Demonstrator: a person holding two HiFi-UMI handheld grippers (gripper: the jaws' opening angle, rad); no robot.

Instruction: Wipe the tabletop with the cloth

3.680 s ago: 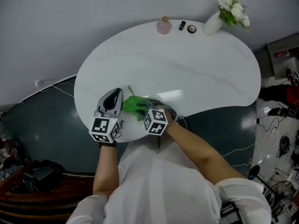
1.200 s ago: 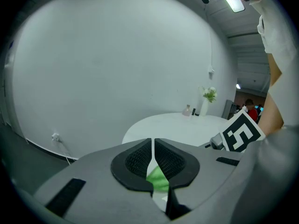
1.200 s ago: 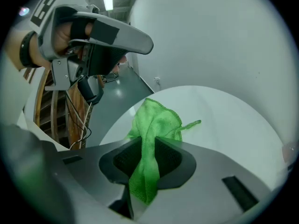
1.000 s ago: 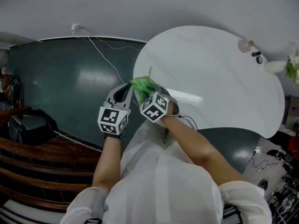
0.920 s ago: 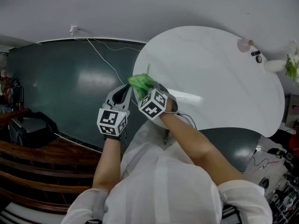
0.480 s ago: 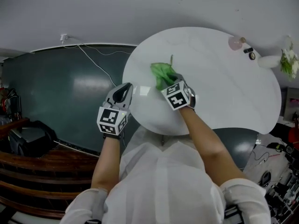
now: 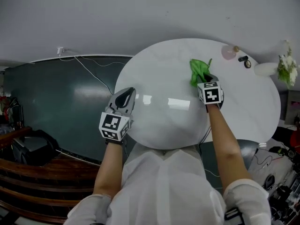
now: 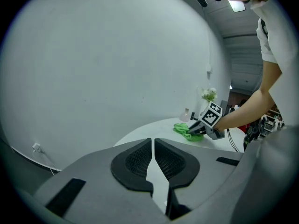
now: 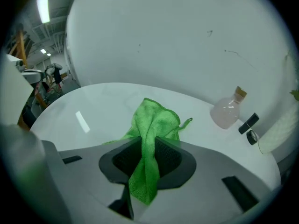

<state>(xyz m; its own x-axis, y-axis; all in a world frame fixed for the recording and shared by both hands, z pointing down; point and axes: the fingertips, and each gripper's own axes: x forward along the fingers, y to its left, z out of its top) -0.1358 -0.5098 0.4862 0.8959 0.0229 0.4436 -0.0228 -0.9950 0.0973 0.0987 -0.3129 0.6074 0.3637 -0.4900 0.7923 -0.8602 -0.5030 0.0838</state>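
A bright green cloth lies bunched on the white oval tabletop, toward its far right part. My right gripper is shut on the cloth, which hangs pinched between the jaws while its front end rests on the table. The left gripper hovers at the table's near left edge, its jaws closed on nothing. In the left gripper view the green cloth and the right gripper's marker cube show across the table.
At the table's far right stand a pink round bottle, two small dark items and a white vase with flowers. In the right gripper view the bottle is just right of the cloth. A cable runs over the dark floor at left.
My right gripper has swept the cloth from the table's near left edge across to the far right, toward the bottle. The left gripper has stayed at the near left edge.
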